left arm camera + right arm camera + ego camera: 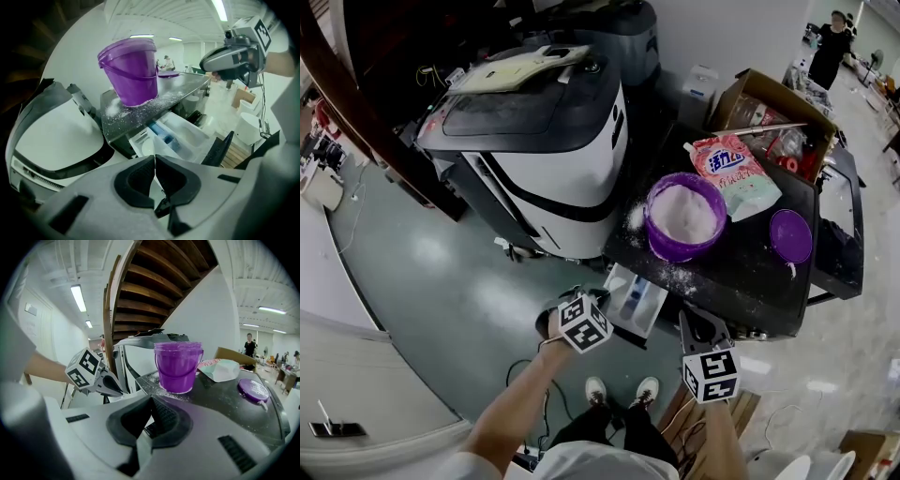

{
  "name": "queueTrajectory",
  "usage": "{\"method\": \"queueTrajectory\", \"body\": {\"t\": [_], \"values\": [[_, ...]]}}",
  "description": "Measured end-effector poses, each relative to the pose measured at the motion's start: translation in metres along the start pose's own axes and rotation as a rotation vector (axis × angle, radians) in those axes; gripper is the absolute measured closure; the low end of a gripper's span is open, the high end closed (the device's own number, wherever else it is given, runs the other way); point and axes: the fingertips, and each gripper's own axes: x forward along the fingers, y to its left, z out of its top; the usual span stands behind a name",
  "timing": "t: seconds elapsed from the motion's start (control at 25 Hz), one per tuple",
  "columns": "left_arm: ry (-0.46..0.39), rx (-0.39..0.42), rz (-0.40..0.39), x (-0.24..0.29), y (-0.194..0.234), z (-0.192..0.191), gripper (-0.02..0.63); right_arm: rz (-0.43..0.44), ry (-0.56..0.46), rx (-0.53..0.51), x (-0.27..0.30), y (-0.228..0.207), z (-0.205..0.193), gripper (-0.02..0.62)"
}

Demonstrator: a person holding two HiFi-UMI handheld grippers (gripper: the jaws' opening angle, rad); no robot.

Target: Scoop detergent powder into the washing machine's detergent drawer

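Observation:
A purple bucket full of white powder stands on the washing machine's dark top, which is strewn with spilled powder. A pink-and-white detergent bag lies behind it, and a purple lid to its right. The detergent drawer is pulled out below the top's front-left corner, also seen in the left gripper view. My left gripper hovers just left of the drawer, shut and empty. My right gripper is at the top's front edge, right of the drawer, shut with nothing in it.
A white and dark machine body stands close on the left of the washer. An open cardboard box sits behind the bag. A wooden pallet and white buckets are on the floor by my feet. A person stands far back.

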Motion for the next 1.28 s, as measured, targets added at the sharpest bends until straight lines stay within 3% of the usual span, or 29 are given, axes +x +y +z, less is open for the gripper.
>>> {"method": "queueTrajectory", "body": {"t": [0.2,0.44,0.8,1.04,1.28], "values": [[0.011,0.104,0.040,-0.003,0.001,0.006,0.592,-0.002,0.001,-0.003,-0.002,0.001,-0.001,0.598],[0.013,0.111,0.058,-0.004,0.003,0.006,0.592,-0.009,-0.003,0.003,-0.005,0.000,-0.004,0.598],[-0.022,0.191,0.110,-0.012,0.006,0.009,0.592,-0.017,-0.005,0.010,-0.009,0.001,-0.005,0.598],[-0.054,0.304,0.171,-0.023,0.006,0.016,0.592,-0.023,0.000,0.021,-0.011,0.002,-0.010,0.598],[-0.051,0.490,0.269,-0.033,0.004,0.021,0.592,-0.029,-0.011,0.026,-0.015,0.005,-0.008,0.598]]}}
